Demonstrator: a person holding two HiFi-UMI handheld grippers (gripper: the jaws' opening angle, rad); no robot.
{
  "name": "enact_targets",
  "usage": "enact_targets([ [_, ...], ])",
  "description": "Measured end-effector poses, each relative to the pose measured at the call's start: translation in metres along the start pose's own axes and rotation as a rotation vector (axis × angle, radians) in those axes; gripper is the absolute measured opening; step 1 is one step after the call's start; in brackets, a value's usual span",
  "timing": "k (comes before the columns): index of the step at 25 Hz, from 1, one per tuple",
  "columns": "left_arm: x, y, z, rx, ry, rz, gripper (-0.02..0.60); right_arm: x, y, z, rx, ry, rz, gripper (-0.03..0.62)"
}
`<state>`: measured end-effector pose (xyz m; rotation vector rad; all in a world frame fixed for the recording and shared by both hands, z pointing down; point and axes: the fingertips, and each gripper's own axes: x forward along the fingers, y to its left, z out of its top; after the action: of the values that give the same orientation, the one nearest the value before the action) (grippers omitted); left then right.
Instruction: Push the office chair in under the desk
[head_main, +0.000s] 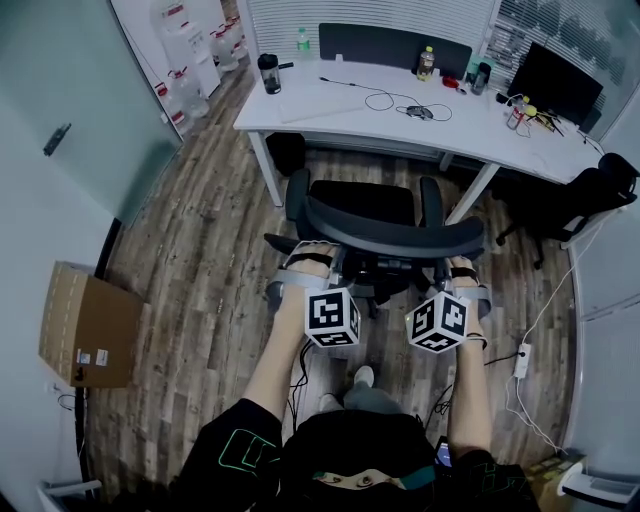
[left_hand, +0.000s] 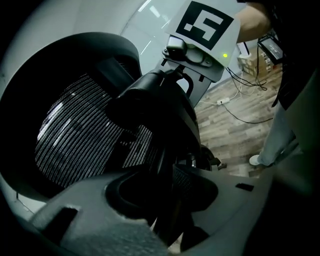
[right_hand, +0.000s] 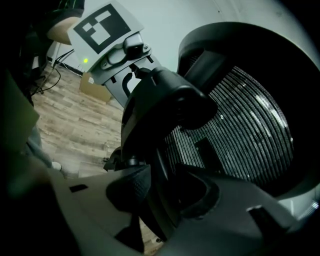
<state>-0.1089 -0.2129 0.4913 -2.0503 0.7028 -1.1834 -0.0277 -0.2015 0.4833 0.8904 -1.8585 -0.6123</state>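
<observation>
A black office chair (head_main: 395, 235) with a mesh back stands just in front of the white desk (head_main: 330, 105), its seat facing the desk. I stand behind it. My left gripper (head_main: 300, 264) is shut on the left edge of the backrest, and my right gripper (head_main: 463, 276) is shut on the right edge. In the left gripper view the jaws (left_hand: 167, 187) clamp the black backrest frame, with the mesh (left_hand: 85, 140) to the left. The right gripper view shows the same grip (right_hand: 160, 197) mirrored, with the mesh (right_hand: 240, 125) to the right.
A cardboard box (head_main: 85, 325) sits by the left wall. A second black chair (head_main: 585, 200) stands at the right end of the desk. A power strip (head_main: 521, 360) and cables lie on the wooden floor at right. Water jugs (head_main: 190, 50) stand at far left.
</observation>
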Motion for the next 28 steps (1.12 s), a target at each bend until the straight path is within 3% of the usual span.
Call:
enact_targets([
  [17,0.064,0.04,-0.005,-0.076,0.046,0.008,0.158,0.05,-0.046,-0.022,0.005,-0.024,0.0,0.16],
  [23,0.079,0.054,-0.008,-0.089,0.05,0.051,0.158,0.065,-0.061,-0.025,-0.009,-0.048,-0.006,0.16],
  [28,0.092,0.058,-0.007,-0.092,0.069,0.03,0.158,0.075,-0.067,-0.031,-0.016,-0.049,0.024,0.16],
])
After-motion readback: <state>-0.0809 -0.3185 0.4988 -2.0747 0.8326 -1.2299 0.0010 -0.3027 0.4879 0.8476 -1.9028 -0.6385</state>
